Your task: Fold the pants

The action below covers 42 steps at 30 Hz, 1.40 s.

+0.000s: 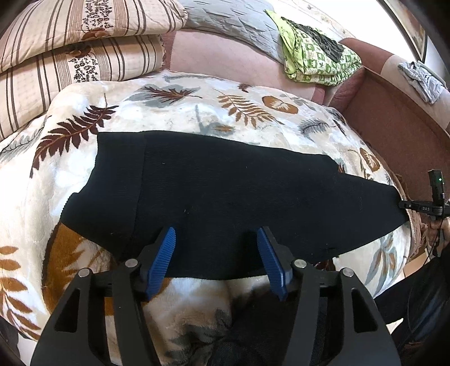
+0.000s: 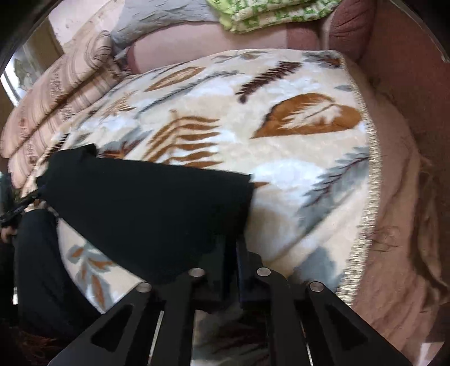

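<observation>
Black pants (image 1: pixel 225 194) lie flat across a cream leaf-print blanket (image 1: pixel 197 107). My left gripper (image 1: pixel 216 236) is open, its blue pads (image 1: pixel 161 261) spread just above the pants' near edge, holding nothing. In the right wrist view the pants (image 2: pixel 146 214) stretch to the left, and my right gripper (image 2: pixel 230 242) is shut on their near right corner; its fingers are mostly hidden by the cloth. In the left wrist view the right gripper (image 1: pixel 405 205) shows at the far right, at the pants' end.
Striped pillows (image 1: pixel 73 53) are stacked at the back left. A folded green patterned cloth (image 1: pixel 315 56) and a grey quilt (image 1: pixel 225 25) lie on the pink sofa (image 1: pixel 230 62) behind. The blanket's fringed edge (image 2: pixel 371 180) runs along the right.
</observation>
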### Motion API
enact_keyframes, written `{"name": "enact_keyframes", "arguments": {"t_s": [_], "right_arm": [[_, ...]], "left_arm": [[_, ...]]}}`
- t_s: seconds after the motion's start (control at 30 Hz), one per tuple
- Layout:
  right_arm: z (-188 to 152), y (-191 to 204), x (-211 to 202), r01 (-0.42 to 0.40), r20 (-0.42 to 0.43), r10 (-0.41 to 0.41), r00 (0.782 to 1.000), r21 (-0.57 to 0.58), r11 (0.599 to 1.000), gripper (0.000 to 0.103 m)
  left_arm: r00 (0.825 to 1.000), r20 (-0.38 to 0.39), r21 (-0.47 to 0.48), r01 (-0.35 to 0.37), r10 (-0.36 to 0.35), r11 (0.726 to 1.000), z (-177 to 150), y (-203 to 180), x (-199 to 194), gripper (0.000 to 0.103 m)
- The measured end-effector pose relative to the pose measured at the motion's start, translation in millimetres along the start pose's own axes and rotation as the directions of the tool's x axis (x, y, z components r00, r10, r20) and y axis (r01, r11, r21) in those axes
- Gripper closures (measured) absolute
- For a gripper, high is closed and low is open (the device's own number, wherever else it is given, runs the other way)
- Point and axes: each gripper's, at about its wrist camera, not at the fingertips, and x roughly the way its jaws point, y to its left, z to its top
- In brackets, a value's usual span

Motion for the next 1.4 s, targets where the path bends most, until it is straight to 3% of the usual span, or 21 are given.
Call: {"name": "enact_keyframes", "arguments": {"t_s": [0.07,0.1,0.2,0.27,0.33,0.4,0.53,0.63,0.77,0.83,0.87,0.93,0.97,1.03,1.1,1.27,1.4], "right_arm": [[3.4,-1.1,-9.6,0.11,0.051,-0.11,0.993,0.0,0.994,0.085],[6.0,1.4,-16.6,0.114,0.091,-0.114,0.989,0.0,0.993,0.085],[16.8,32.4,-40.9,-0.043,0.252,0.055,0.966,-0.053,0.998,0.085],[19.6,62.3,-41.9,-0.084,0.289,0.114,0.95,-0.117,0.99,0.082],[23.3,93.2,-30.3,-0.111,0.277,0.155,0.948,-0.169,0.979,0.075],[28.0,122.8,-9.0,-0.118,0.24,0.163,0.957,-0.189,0.975,0.074],[44.1,169.7,19.1,-0.179,0.207,0.221,0.953,-0.204,0.962,0.074],[59.6,220.2,25.2,-0.221,0.218,0.289,0.932,-0.291,0.931,0.074],[73.4,279.3,33.4,-0.293,0.222,0.4,0.889,-0.395,0.871,0.069],[74.5,299.5,44.1,-0.313,0.191,0.424,0.885,-0.428,0.848,0.06],[73.8,309.3,59.4,-0.315,0.141,0.412,0.9,-0.442,0.84,0.051],[66.7,317.4,86.9,-0.301,0.043,0.357,0.933,-0.451,0.84,0.046],[59.6,316.8,102.9,-0.309,-0.006,0.343,0.939,-0.451,0.837,0.045],[56.2,312.6,99.6,-0.335,0.032,0.391,0.92,-0.456,0.825,0.041],[56.0,313.8,101.1,-0.343,0.022,0.396,0.918,-0.457,0.821,0.037],[49.4,323.4,102.9,-0.338,0.034,0.404,0.914,-0.488,0.805,0.023],[53.0,304.2,75.3,-0.341,0.076,0.418,0.905,-0.456,0.822,0.024]], "left_arm": [[1.0,0.015,-0.015,-0.008,0.008,1.0,7.6,3.0,-6.2,0.044],[1.0,0.025,-0.015,-0.014,0.014,1.0,11.0,3.6,-8.5,0.043],[0.998,0.056,-0.01,-0.028,0.028,1.0,32.6,5.7,-11.7,0.038],[0.996,0.08,-0.003,-0.033,0.033,0.999,51.8,5.0,-8.8,0.037],[0.995,0.092,-0.025,-0.043,0.045,0.999,63.7,7.9,-1.5,0.033],[0.994,0.063,-0.101,-0.077,0.084,0.992,72.7,20.3,17.0,0.033],[0.987,0.01,-0.258,-0.155,0.163,0.954,69.4,47.2,45.1,0.032],[0.983,0.039,-0.269,-0.162,0.178,0.95,61.5,45.3,44.8,0.024],[0.984,0.037,-0.265,-0.156,0.171,0.952,60.5,46.8,45.5,0.021],[0.986,0.039,-0.266,-0.146,0.162,0.953,60.4,48.4,46.0,0.019],[0.986,0.043,-0.262,-0.143,0.159,0.954,59.7,48.3,46.2,0.019],[0.986,0.048,-0.253,-0.14,0.157,0.957,60.6,46.2,47.4,0.015],[0.986,0.05,-0.249,-0.14,0.157,0.958,60.9,45.2,48.0,0.014],[0.987,0.047,-0.237,-0.139,0.154,0.961,61.4,43.5,50.2,0.008],[0.988,0.044,-0.221,-0.132,0.145,0.966,62.9,41.1,53.5,0.001],[0.986,0.023,-0.188,-0.16,0.167,0.969,64.0,36.7,59.0,0.0],[0.989,0.029,-0.199,-0.136,0.144,0.971,64.4,41.4,55.0,0.0]]}}
